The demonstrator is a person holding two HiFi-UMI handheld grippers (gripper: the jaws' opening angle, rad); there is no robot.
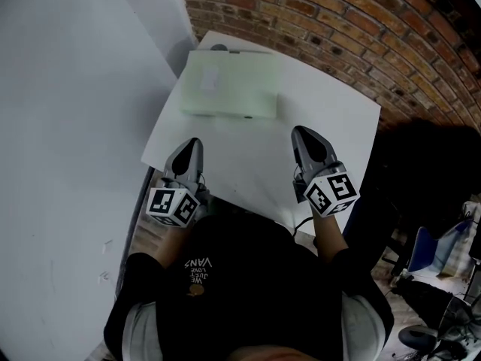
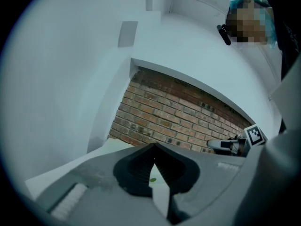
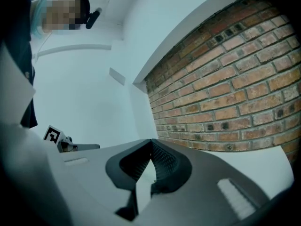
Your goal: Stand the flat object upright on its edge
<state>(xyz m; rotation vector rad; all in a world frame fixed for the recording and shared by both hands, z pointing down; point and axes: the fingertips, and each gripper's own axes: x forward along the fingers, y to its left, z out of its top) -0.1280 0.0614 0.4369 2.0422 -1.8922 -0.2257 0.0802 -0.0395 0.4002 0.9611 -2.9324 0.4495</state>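
A pale green flat box [image 1: 229, 85] lies flat at the far side of the white table [image 1: 331, 119], close to the brick wall. My left gripper [image 1: 195, 143] hovers over the table's near left corner, shut and empty. Over the near right part, my right gripper [image 1: 298, 131] is shut too, with nothing held. Both point toward the box and stay well short of it. In the left gripper view the shut jaws meet at the tips [image 2: 154, 146], and a sliver of the green box [image 2: 152, 180] shows through the gap below them. The right gripper view shows its jaws closed tip to tip [image 3: 151, 141].
A red brick wall [image 1: 338, 21] runs behind the table, and a white wall [image 1: 68, 126] stands on the left. A small dark round thing [image 1: 219, 48] lies at the table's far edge. Chairs and clutter [image 1: 440, 277] crowd the floor at the right.
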